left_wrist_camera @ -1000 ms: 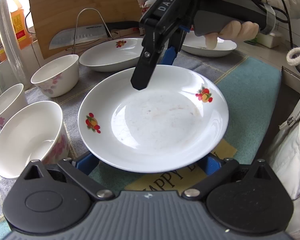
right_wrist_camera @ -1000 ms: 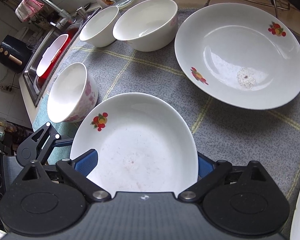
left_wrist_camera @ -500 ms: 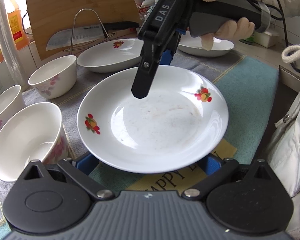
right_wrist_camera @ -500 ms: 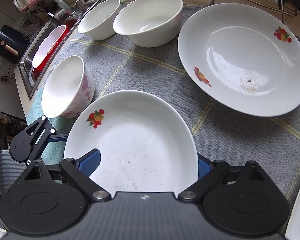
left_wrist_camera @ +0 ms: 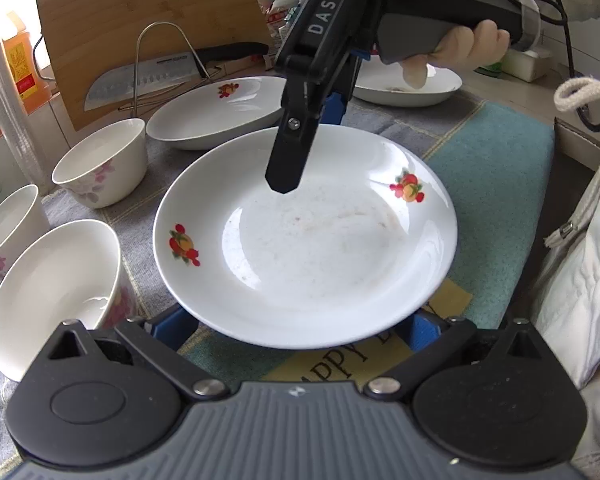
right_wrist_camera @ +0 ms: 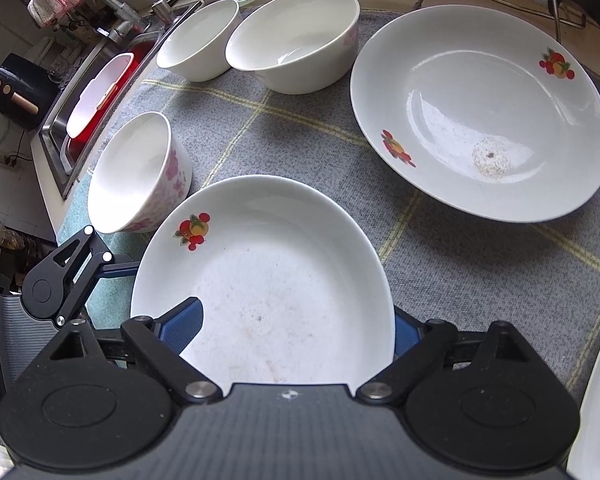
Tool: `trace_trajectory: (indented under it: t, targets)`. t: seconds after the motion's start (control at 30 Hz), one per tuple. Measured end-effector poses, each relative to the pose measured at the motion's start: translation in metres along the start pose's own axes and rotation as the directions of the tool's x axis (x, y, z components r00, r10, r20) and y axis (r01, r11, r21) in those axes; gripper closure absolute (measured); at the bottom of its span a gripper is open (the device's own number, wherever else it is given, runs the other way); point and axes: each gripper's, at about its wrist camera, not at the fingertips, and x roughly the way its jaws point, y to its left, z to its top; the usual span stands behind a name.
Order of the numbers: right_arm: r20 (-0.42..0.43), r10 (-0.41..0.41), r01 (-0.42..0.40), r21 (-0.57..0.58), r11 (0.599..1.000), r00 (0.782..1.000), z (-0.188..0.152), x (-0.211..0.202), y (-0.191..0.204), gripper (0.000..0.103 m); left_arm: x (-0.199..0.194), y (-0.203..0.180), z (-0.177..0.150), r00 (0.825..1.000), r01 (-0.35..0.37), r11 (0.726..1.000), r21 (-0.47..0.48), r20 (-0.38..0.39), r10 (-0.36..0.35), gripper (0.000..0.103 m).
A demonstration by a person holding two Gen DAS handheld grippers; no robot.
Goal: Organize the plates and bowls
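Observation:
A white plate with fruit prints (left_wrist_camera: 308, 248) hangs above the cloth; it also shows in the right wrist view (right_wrist_camera: 268, 280). My left gripper (left_wrist_camera: 300, 330) reaches under its near rim, jaws wide apart, blue pads (left_wrist_camera: 172, 326) below the plate. My right gripper (right_wrist_camera: 296, 324) straddles the far rim, one finger (left_wrist_camera: 296, 148) over the plate, one blue pad (right_wrist_camera: 182, 320) inside it; whether it pinches the rim is unclear. A second plate (right_wrist_camera: 480, 128) lies behind. Three bowls (right_wrist_camera: 140, 172) (right_wrist_camera: 198, 38) (right_wrist_camera: 296, 38) stand on the left.
A grey checked cloth (right_wrist_camera: 300, 152) covers the counter, with a teal mat (left_wrist_camera: 492, 152) to the right. A third plate (left_wrist_camera: 412, 84) sits far back. A sink (right_wrist_camera: 96, 92) lies beyond the bowls. A cutting board (left_wrist_camera: 152, 40), knife (left_wrist_camera: 152, 80) and wire rack (left_wrist_camera: 160, 52) stand behind.
The held plate has shifted slightly toward the second plate, and both grippers moved with it. The bowls and other plates have not moved.

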Motion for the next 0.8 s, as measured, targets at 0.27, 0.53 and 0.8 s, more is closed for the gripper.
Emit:
trace_trajectory:
  t: [0.27,0.53,0.8]
  targets:
    - [0.011,-0.006,0.006,0.003,1.000,1.000,-0.005,-0.006,-0.001,0.006,-0.001,0.000,0.007,1.000,0.022,1.000,-0.009,-0.009,-0.022,0.001]
    - [0.041,-0.005,0.005,0.002,1.000,0.999,-0.008,-0.020,-0.002,0.006,-0.006,-0.004,0.022,1.000,0.028,0.999,-0.017,-0.014,-0.028,0.001]
    - [0.081,-0.012,0.011,0.006,1.000,0.997,-0.016,-0.040,-0.011,0.006,-0.004,-0.010,0.042,0.999,0.036,0.999,0.006,-0.018,-0.036,0.001]
